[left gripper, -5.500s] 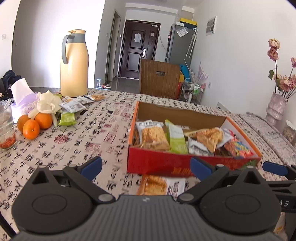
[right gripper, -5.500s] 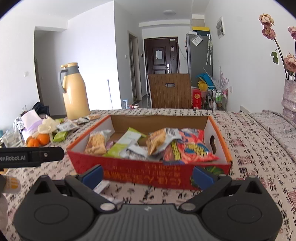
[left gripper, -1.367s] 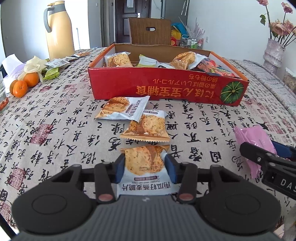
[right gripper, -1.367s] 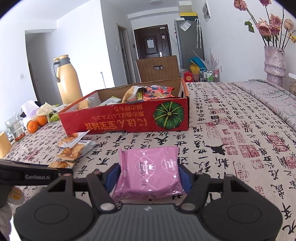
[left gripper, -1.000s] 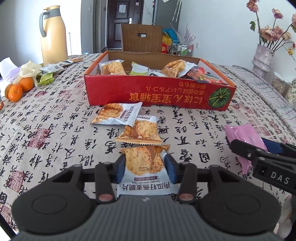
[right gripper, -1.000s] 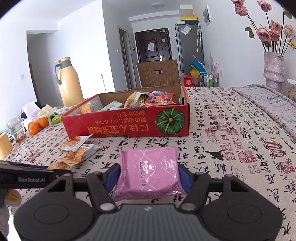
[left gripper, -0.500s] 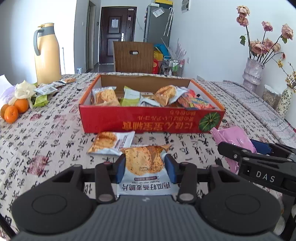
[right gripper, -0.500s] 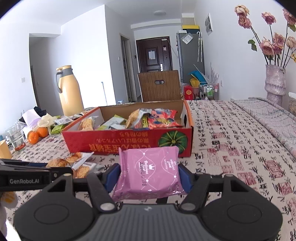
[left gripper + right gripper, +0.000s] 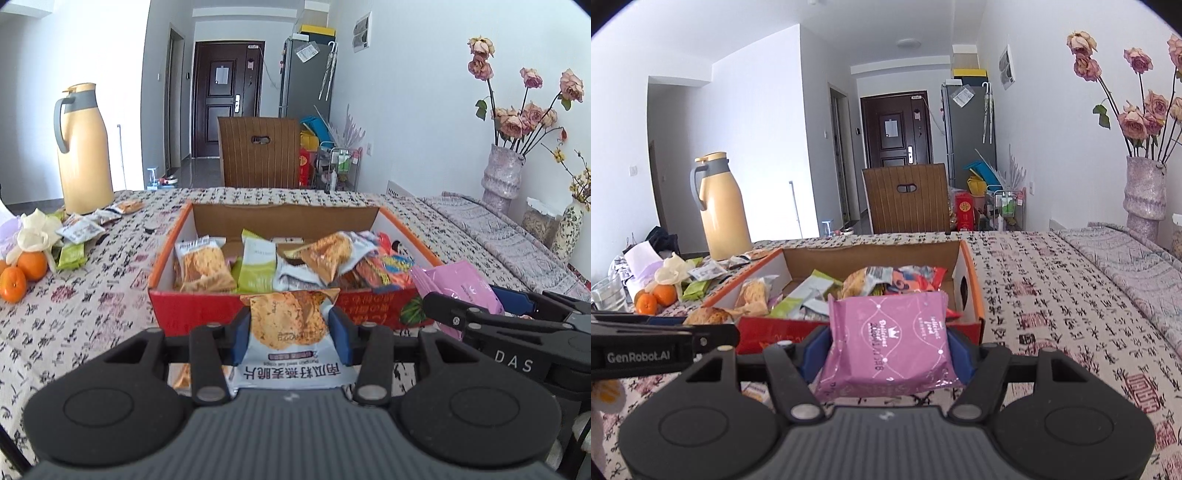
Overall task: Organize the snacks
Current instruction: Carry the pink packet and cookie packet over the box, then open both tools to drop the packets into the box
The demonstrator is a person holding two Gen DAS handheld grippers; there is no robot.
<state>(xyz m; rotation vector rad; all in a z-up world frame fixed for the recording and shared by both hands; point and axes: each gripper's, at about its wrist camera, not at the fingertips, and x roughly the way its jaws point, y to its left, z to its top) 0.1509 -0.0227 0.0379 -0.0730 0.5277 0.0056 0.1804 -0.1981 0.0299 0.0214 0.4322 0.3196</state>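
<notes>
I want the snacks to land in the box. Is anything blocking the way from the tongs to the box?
Only the box's red front wall lies ahead of the cracker packet and the pink packet. Both look raised to about its rim; nothing else visible blocks them.

We note a home dining room: patterned tablecloth (image 9: pixel 110 306) beneath the tongs, thermos (image 9: pixel 83 147), fridge (image 9: pixel 304 77) and entry door (image 9: pixel 225 96) ahead.

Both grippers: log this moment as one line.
left gripper: shut on cracker packet | right gripper: shut on pink packet | both before red box
</notes>
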